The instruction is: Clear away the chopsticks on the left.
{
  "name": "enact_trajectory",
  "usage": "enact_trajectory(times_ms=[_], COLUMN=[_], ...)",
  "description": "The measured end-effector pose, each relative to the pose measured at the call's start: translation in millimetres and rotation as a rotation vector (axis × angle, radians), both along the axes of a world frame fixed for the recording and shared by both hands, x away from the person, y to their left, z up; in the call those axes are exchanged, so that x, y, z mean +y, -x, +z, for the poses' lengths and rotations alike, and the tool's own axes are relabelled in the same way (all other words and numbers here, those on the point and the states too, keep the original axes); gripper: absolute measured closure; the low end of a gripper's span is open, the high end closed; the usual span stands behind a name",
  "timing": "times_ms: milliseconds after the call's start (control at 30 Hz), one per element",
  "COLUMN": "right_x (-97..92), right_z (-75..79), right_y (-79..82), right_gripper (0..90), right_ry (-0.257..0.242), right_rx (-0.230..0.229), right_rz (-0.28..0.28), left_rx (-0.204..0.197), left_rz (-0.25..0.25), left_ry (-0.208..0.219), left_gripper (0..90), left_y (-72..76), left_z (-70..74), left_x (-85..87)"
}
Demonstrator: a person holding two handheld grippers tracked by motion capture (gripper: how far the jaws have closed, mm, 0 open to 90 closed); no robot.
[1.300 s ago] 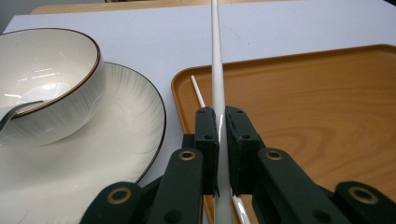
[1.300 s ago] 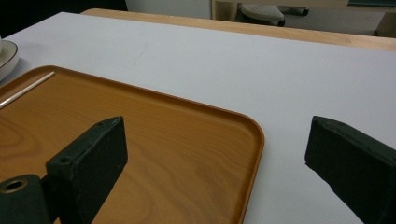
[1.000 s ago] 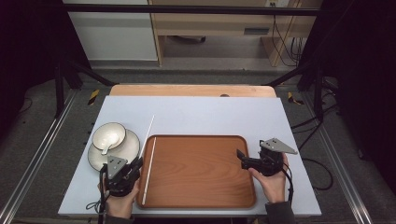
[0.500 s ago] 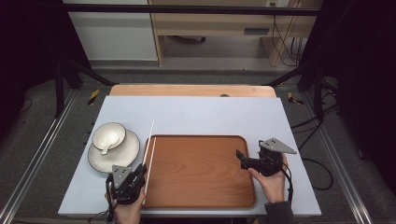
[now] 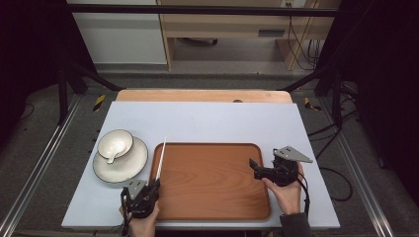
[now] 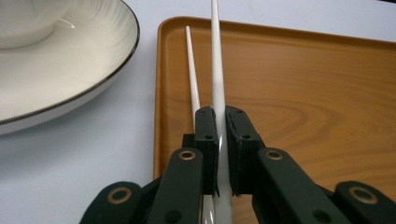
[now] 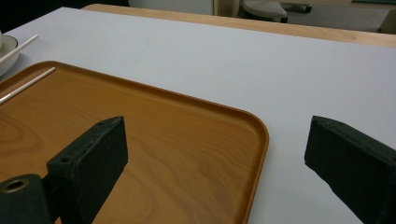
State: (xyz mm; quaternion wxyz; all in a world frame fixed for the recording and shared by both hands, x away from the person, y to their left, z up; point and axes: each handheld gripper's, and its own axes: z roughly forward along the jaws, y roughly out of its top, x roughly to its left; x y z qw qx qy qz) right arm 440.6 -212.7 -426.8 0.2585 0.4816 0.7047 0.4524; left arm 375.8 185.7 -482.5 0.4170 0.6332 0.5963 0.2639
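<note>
Since the earlier frame, the left gripper (image 5: 154, 186) has drawn back toward the near table edge and sunk lower, taking the chopsticks (image 5: 160, 160) with it, and the plate (image 5: 120, 160) it had partly covered is now in full view. Left gripper: positioned at the near left corner of the wooden tray (image 5: 212, 180), jaws clamped tight on the chopsticks. In the left gripper view the two white sticks (image 6: 215, 70) run from between the jaws toward 12 o'clock, over the tray's left rim (image 6: 159, 93); one sits higher than the other. Right gripper (image 5: 253, 164): held at the tray's right edge, at 3 o'clock from the tray centre, jaws spread wide with nothing between them. Its jaw tips point toward 9 o'clock. At 10 o'clock from the left gripper, the plate rests on the table (image 5: 222, 123), just beside the tray, carrying a bowl (image 5: 115, 143) with a spoon (image 5: 112, 157) in it.
</note>
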Motion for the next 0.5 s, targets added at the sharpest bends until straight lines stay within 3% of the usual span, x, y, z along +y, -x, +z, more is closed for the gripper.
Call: enact_trajectory(times_ms=[500], right_x=[0.1], right_z=[0.0], right_y=[-0.1], right_gripper=[6.3], right_ry=[0.001], right_rx=[0.001], right_rz=[0.001], left_rx=[0.048], left_rz=[-0.001], left_ry=[-0.049], left_gripper=[83.8], left_y=[-2.7], left_z=[-3.4], left_x=[-7.2])
